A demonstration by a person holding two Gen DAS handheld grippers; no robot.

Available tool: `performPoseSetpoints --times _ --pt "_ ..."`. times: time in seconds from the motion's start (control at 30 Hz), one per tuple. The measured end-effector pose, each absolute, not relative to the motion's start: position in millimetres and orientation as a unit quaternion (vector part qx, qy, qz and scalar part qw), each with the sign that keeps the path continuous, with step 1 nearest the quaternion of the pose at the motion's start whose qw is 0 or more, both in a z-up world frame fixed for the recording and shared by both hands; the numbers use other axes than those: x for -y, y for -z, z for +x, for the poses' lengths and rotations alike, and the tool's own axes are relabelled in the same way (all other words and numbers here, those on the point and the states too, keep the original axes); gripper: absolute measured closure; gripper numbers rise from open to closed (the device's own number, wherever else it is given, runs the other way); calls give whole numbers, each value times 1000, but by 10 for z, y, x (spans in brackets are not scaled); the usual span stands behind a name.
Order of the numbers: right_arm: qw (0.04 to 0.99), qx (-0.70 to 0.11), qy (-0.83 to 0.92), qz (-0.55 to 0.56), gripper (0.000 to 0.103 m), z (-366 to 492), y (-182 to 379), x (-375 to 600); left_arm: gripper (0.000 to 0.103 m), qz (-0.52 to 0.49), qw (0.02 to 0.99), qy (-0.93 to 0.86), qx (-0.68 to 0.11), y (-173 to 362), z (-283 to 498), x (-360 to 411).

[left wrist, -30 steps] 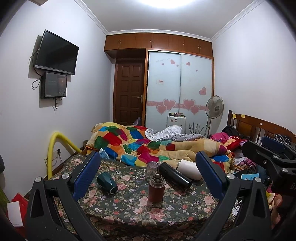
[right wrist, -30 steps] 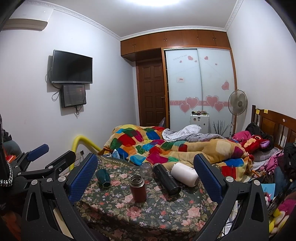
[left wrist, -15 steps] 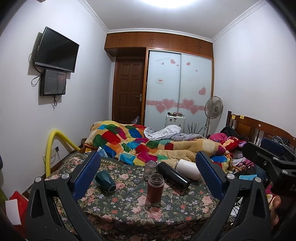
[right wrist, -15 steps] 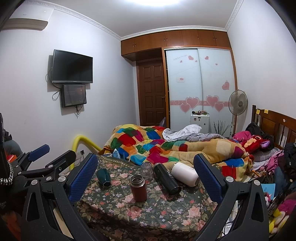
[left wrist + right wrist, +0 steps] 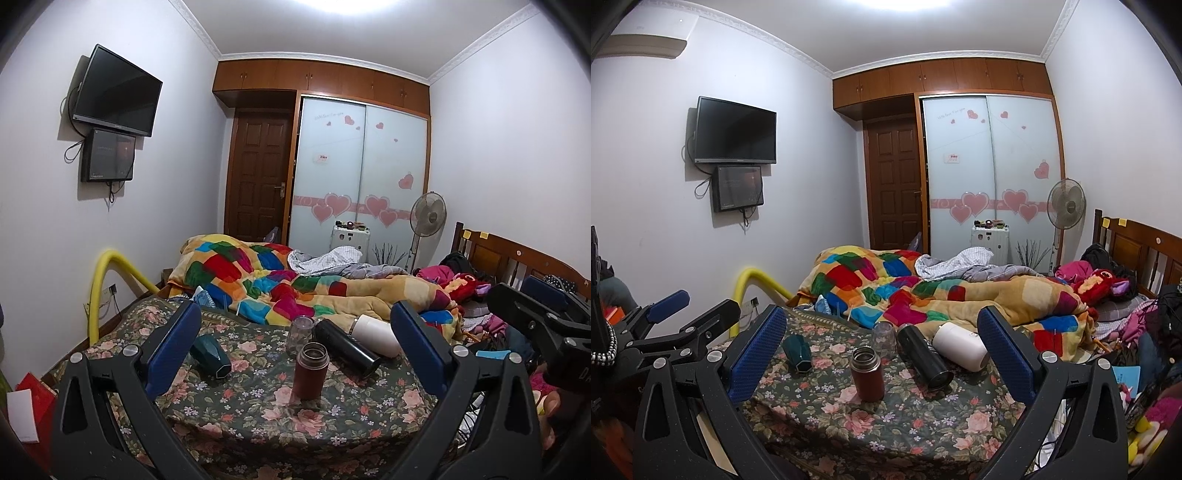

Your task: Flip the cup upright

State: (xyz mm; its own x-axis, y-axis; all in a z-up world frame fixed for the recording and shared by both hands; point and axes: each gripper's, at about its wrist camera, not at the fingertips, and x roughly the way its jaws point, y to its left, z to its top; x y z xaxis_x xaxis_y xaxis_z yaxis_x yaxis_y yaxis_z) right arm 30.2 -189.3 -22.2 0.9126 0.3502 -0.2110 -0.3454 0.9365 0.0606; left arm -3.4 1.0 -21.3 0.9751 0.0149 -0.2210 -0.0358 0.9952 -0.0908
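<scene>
1. The left gripper [image 5: 295,354] is nearest in the left wrist view, its blue-padded fingers [image 5: 173,347] spread wide with nothing between them.
2. The right gripper [image 5: 882,354] is likewise spread wide and holds nothing; it hangs short of the table, and the left gripper shows at the left edge of its view.
3. The table [image 5: 258,424] wears a dark cloth printed with pink roses, and all the vessels stand or lie on it.
4. A brown flask [image 5: 309,371] stands upright nearest the grippers, its mouth open to the ceiling.
5. The green cup [image 5: 210,350], faceted and dark teal, lies on its side to the left of the flask and well apart from it, with its flat base turned toward the cameras; in the right wrist view the green cup [image 5: 798,350] sits just past the left finger's tip.
6. A black bottle [image 5: 345,347] lies on its side behind and right of the flask.
7. A white tumbler [image 5: 375,334] lies on its side just beside the black bottle, on its right.
8. A clear glass jar [image 5: 300,330] stands behind the flask, by the black bottle's far end.
9. Beyond the table, a patchwork quilt [image 5: 258,277] lies heaped on a bed.
10. Farthest off stand a wardrobe [image 5: 358,173] with heart stickers and a pedestal fan [image 5: 427,216].
</scene>
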Motion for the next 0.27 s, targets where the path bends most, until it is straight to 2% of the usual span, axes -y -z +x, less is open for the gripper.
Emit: performPoseSetpoints --times 0.27 --pt "976 -120 -180 -5 0 348 256 1740 0 -61 991 -19 -114 265 -30 -163"
